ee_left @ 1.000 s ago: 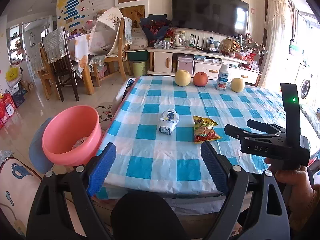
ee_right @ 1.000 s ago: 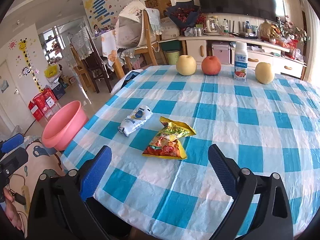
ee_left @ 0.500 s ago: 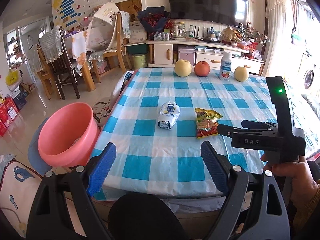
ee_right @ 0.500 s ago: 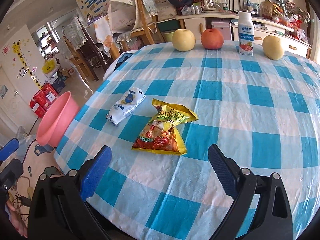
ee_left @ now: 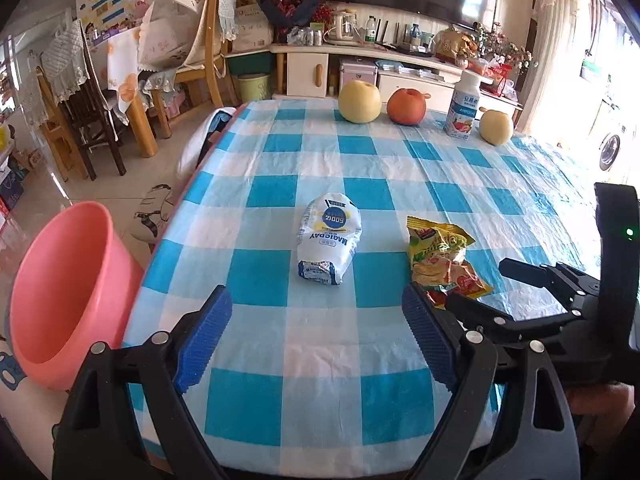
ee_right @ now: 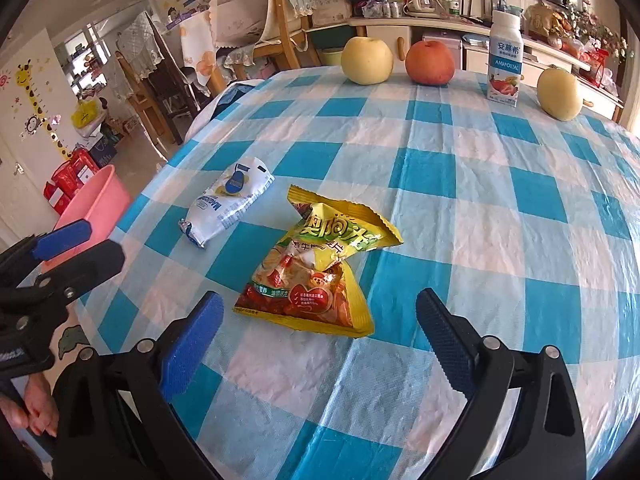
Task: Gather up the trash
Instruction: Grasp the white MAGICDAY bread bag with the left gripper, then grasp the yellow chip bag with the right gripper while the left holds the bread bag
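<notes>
The left gripper (ee_left: pixel 316 336) stood wide open above the checked tablecloth (ee_left: pixel 400 184), the white wrapper (ee_left: pixel 329 236) lying just beyond its fingers; nothing lay between them. The right gripper (ee_right: pixel 320 340) gaped empty near the yellow snack bag (ee_right: pixel 316 268); the pink basin (ee_left: pixel 60 300) sat beside the table.

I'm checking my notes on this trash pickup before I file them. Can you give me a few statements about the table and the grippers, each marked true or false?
1. The left hand-held gripper is open and holds nothing. True.
2. The yellow snack bag is clamped in the right hand-held gripper. False: it lies on the checked tablecloth, ahead of the open jaws.
3. The white wrapper lies to the left of the yellow snack bag in both views. True.
4. The pink basin stands on the table among the fruit. False: it sits off the table's left edge, lower down.
5. The yogurt bottle has tipped over. False: it stands upright between the red apple and a yellow pear.
</notes>
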`<act>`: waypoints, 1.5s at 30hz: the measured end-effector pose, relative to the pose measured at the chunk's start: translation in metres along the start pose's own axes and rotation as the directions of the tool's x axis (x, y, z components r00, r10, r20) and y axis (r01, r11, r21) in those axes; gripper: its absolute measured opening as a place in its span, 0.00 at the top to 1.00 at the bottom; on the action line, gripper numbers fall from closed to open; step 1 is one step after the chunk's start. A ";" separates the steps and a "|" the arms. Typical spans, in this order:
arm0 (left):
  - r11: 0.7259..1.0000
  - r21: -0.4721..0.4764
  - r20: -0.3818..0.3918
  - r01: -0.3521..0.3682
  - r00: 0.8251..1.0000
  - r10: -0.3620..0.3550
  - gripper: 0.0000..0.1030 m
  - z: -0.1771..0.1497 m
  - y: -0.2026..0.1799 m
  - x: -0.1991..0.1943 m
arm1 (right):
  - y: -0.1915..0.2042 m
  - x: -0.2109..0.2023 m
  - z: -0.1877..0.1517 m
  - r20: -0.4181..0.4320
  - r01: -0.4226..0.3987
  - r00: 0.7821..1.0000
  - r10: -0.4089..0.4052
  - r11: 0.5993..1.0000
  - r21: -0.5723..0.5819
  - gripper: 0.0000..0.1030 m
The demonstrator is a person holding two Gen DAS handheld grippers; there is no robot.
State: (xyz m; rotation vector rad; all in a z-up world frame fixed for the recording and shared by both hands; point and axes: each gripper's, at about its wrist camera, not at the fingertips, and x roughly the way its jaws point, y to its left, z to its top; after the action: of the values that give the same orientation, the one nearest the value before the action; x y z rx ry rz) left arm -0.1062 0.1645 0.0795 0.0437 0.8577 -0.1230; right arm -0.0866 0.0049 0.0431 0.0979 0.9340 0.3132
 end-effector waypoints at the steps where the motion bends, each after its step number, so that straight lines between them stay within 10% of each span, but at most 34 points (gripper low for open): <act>1: 1.000 0.006 -0.017 0.005 1.000 -0.005 0.15 0.004 0.000 0.011 | 0.001 0.001 0.000 0.000 0.002 1.000 -0.002 1.000 -0.005 0.07; 24: 0.997 0.047 -0.136 0.068 0.989 -0.061 0.16 0.039 0.000 0.118 | 0.008 0.028 0.011 -0.003 0.043 0.999 -0.043 0.997 -0.069 0.07; 31: 0.997 0.076 -0.096 0.025 0.995 -0.018 0.42 0.039 -0.004 0.114 | 0.007 0.033 0.013 0.013 0.046 0.999 -0.046 0.997 -0.057 0.07; 45: 0.999 0.041 -0.052 -0.021 0.998 0.023 0.42 0.031 0.008 0.097 | 0.014 0.034 0.014 0.021 0.054 0.998 -0.052 0.993 -0.102 0.44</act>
State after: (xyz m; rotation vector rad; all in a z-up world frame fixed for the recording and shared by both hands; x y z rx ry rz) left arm -0.0194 0.1605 0.0266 0.0948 0.9068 -0.1188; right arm -0.0596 0.0290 0.0276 -0.0179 0.8993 0.3102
